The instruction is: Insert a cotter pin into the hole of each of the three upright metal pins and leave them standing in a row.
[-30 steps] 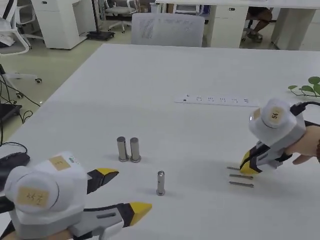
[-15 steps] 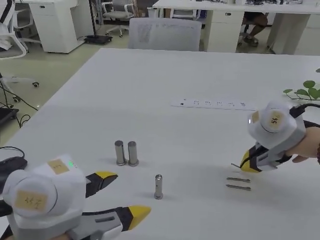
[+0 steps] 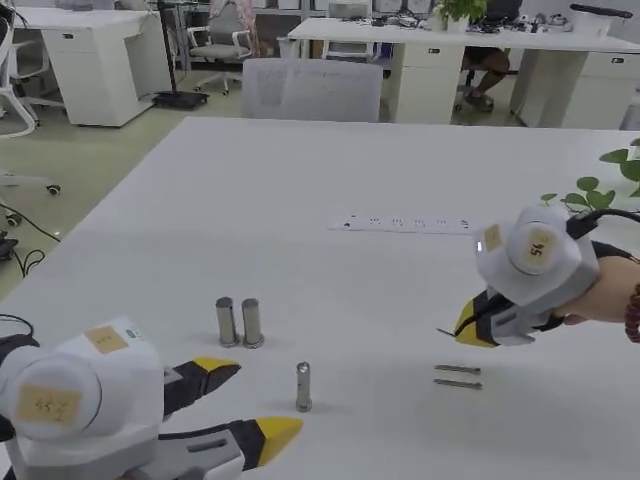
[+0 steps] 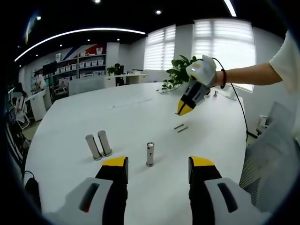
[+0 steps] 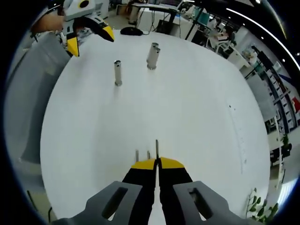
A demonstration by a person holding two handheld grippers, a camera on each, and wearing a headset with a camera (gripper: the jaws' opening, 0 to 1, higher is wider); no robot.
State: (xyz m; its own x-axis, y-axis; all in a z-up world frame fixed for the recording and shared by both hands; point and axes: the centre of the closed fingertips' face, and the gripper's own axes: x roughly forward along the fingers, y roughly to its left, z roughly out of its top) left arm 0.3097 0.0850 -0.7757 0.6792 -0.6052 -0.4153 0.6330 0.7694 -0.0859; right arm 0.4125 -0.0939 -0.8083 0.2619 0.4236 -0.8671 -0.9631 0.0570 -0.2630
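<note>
Three upright metal pins stand on the white table: a touching pair (image 3: 239, 322) (image 4: 98, 145) (image 5: 152, 55) and a single pin (image 3: 303, 387) (image 4: 150, 153) (image 5: 117, 72) nearer to me. My left gripper (image 3: 250, 400) (image 4: 158, 164) is open, low at the front left, its jaws just short of the single pin. My right gripper (image 3: 462, 330) (image 5: 157, 164) hovers at the right, shut on a cotter pin (image 3: 446, 332) (image 5: 156, 147) that pokes out past its tips. Two more cotter pins (image 3: 457, 376) (image 4: 178, 127) (image 5: 142, 154) lie on the table just below it.
A white power strip (image 3: 400, 222) lies across the table beyond the pins. A potted plant (image 3: 600, 180) sits at the right edge. A grey chair (image 3: 312, 90) stands at the far side, with office desks behind it.
My right gripper has picked one cotter pin off the table and lifted it slightly leftward; three lay there before, two now. The left gripper has stayed open and in place.
</note>
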